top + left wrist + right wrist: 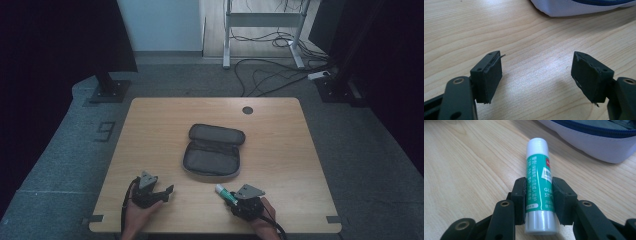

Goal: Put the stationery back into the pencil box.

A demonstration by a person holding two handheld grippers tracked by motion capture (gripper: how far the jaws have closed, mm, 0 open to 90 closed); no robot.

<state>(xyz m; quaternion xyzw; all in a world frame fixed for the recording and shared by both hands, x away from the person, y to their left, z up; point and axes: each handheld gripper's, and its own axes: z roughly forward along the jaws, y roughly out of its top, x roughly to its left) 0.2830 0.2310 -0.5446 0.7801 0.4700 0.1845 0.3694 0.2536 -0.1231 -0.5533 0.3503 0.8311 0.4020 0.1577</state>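
A light wooden table (150, 145) fills the middle of the high view, and an unzipped dark pencil case (212, 156) lies open flat at its centre. Lower left in that view, the left gripper (167, 191) rests on the wood with its jaws spread wide and bare tabletop between them. Lower centre, just below the case, the right gripper (539, 192) has its jaws pinched against both sides of a green-and-white glue stick (538, 182), whose white cap points toward the case.
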